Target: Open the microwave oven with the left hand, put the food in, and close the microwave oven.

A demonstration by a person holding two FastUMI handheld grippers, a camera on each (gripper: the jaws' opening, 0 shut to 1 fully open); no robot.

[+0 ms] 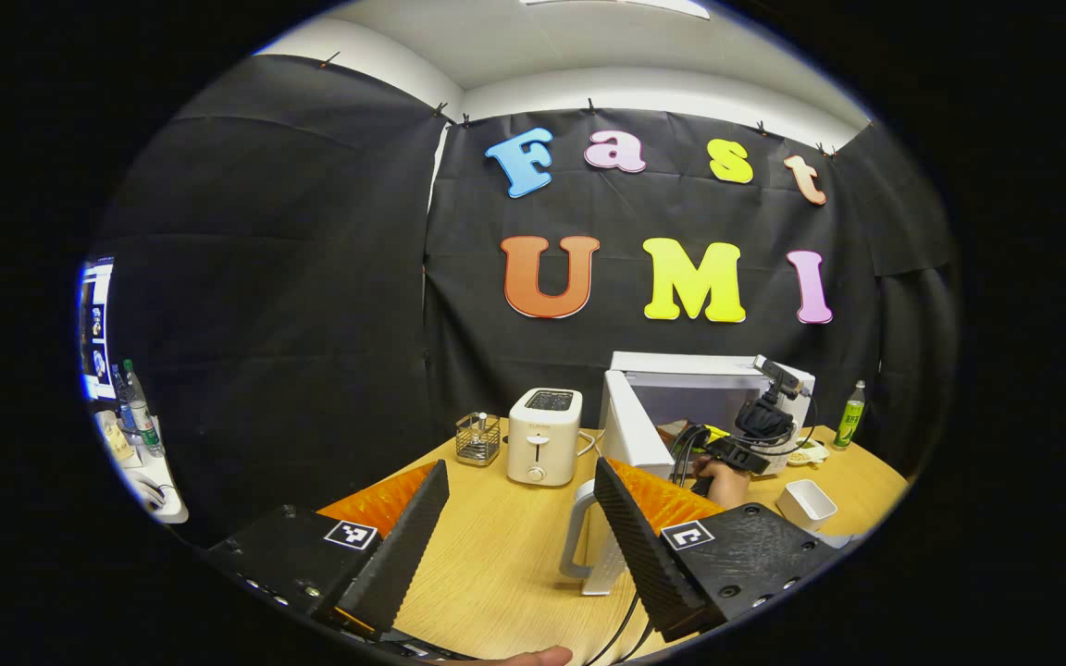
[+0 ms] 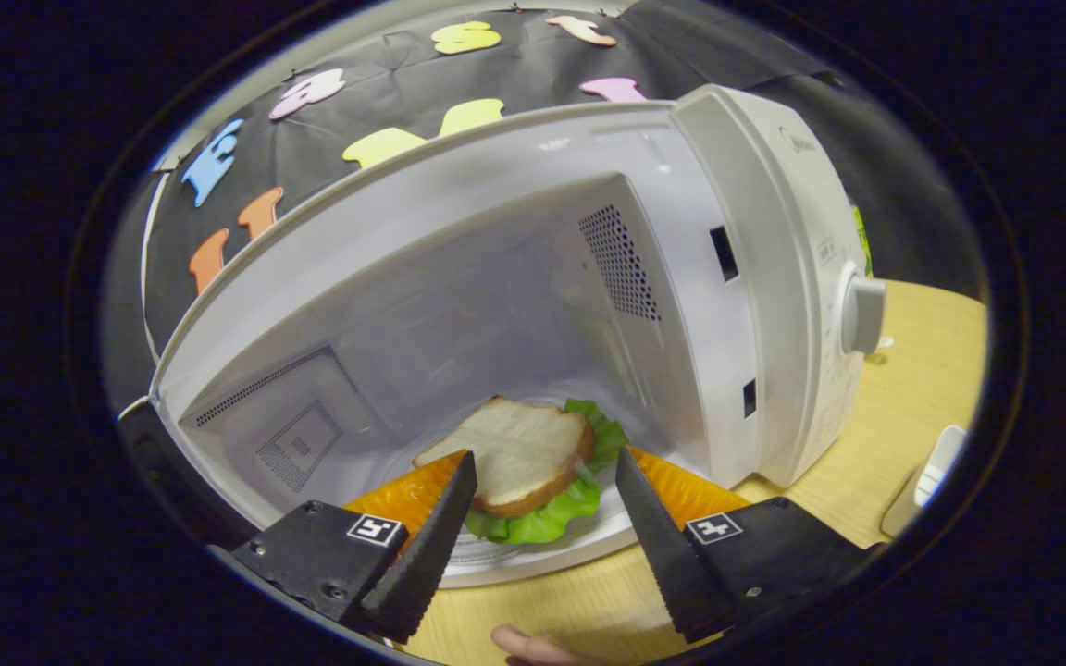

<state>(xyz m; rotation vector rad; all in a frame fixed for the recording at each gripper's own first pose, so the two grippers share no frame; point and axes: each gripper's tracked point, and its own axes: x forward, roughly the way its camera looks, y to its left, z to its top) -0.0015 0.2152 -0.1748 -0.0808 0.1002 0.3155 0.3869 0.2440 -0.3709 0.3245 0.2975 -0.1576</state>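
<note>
Right gripper (image 2: 542, 518) hung spread before the white microwave oven (image 2: 774, 277), framing without touching the white-bread sandwich with green lettuce (image 2: 524, 453) lying inside on the turntable plate, apparently just released. Left gripper (image 1: 519, 527) hovered spread near the open white door (image 1: 635, 430), probably ready to shut it.

left view far, right view inside microwave (image 2: 514, 277)
</note>
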